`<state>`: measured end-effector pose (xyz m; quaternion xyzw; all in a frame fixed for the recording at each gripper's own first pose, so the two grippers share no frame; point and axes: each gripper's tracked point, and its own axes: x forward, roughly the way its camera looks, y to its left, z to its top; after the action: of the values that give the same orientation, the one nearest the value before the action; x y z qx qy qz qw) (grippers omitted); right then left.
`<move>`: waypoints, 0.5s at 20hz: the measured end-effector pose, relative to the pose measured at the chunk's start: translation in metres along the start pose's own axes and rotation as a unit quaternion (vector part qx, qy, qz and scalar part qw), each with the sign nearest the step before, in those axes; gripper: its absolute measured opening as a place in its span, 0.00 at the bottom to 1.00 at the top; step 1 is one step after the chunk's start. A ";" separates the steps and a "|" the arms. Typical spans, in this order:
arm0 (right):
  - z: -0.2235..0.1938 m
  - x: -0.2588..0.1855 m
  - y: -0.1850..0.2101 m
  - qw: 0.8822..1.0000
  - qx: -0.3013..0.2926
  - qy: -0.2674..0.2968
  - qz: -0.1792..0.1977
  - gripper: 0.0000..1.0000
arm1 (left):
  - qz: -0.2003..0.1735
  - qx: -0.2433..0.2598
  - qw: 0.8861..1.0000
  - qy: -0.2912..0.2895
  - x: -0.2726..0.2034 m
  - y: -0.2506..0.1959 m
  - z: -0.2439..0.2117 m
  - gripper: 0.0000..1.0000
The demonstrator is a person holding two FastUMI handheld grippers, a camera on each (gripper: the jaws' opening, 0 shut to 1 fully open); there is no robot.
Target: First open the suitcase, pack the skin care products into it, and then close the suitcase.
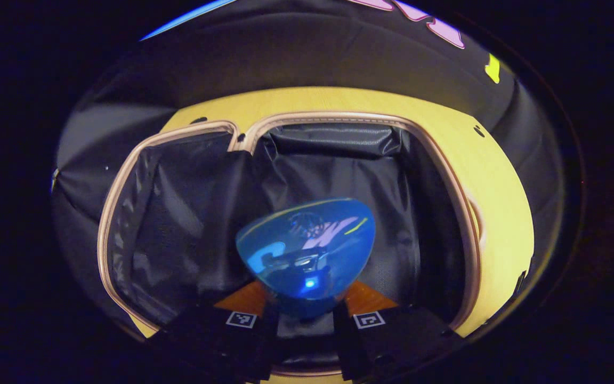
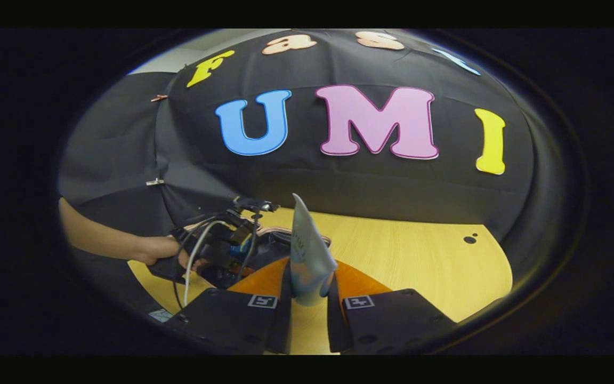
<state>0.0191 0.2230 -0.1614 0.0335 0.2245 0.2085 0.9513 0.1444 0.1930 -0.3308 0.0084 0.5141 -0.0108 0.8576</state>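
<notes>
An open suitcase with a dark fabric lining and a pale pink zip edge (image 1: pixel 126 176) is seen across the middle of the left gripper view, lying on a light yellow wooden table (image 1: pixel 499 213). A glossy translucent blue rounded skin care container (image 1: pixel 307 250) is held low in the centre of that view, above the lined compartment, clamped between the two fingers of the left gripper (image 1: pixel 304 312). In the right gripper view a pale grey-blue soft tube (image 2: pixel 307 256) stands upright at the lower centre, pinched between both fingers of the right gripper (image 2: pixel 307 298). At the left of that view the left gripper is seen farther off, gripped by a person's hand (image 2: pixel 160 250) over the suitcase.
</notes>
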 end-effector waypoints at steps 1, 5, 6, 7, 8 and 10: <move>-0.001 0.000 -0.001 1.000 0.004 0.000 -0.004 0.30 | 0.000 0.005 1.000 0.016 0.004 0.000 0.000 0.51; -0.009 0.004 -0.011 0.999 0.017 0.020 -0.022 0.30 | 0.010 0.006 0.998 0.068 0.013 0.001 0.007 0.51; -0.008 0.006 -0.014 0.999 0.022 0.021 -0.025 0.30 | 0.012 0.003 0.997 0.072 0.013 0.001 0.007 0.51; -0.006 0.009 -0.015 0.999 0.023 0.023 -0.028 0.30 | 0.014 0.003 0.997 0.073 0.013 0.001 0.008 0.51; -0.006 0.012 -0.015 0.999 0.021 0.026 -0.030 0.30 | 0.021 0.001 0.998 0.066 0.015 0.005 0.009 0.52; -0.009 0.020 -0.012 0.999 0.010 0.040 -0.027 0.30 | 0.031 -0.018 0.998 0.054 0.009 0.009 0.011 0.57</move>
<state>0.0356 0.2203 -0.1796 0.0285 0.2651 0.1822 0.9464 0.1587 0.2017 -0.3335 0.0093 0.5593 0.0254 0.8285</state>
